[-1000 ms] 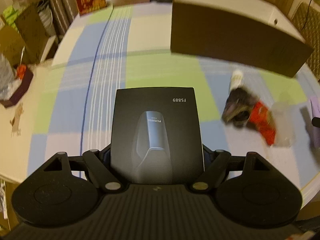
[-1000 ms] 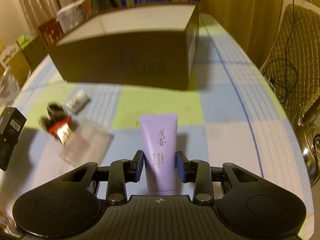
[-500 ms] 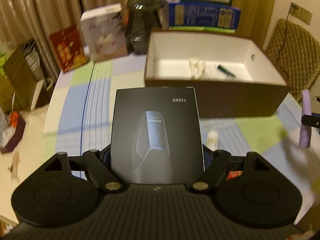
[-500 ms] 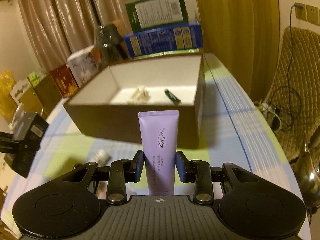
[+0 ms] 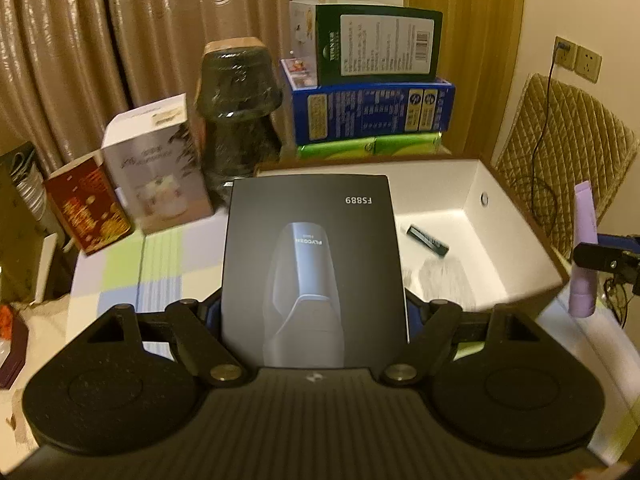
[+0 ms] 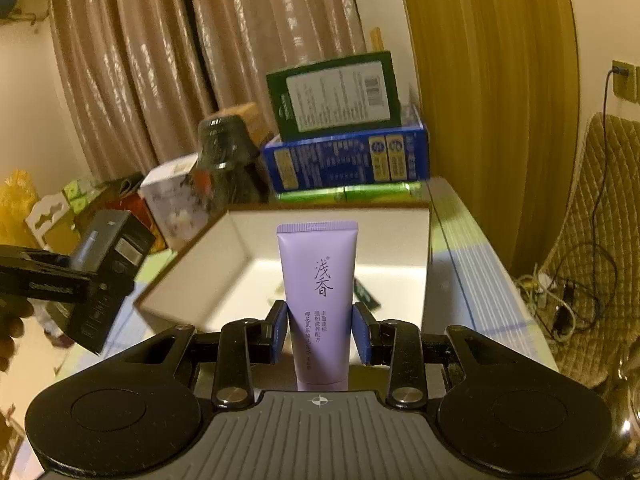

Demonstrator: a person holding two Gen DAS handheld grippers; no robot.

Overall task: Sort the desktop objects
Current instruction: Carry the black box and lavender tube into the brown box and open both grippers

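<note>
Grippers: two, both loaded. Left gripper (image 5: 315, 312) clamps one black carton (image 5: 312, 264); right gripper (image 6: 320, 336) clamps one purple tube (image 6: 320, 300). One open box (image 5: 516, 240) holds one dark pen (image 5: 427, 237).

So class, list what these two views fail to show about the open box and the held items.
- Left wrist: the black carton hides the left of the white box.
- Right wrist: the purple tube covers the box floor's middle; the dark stick is blurred.
</note>
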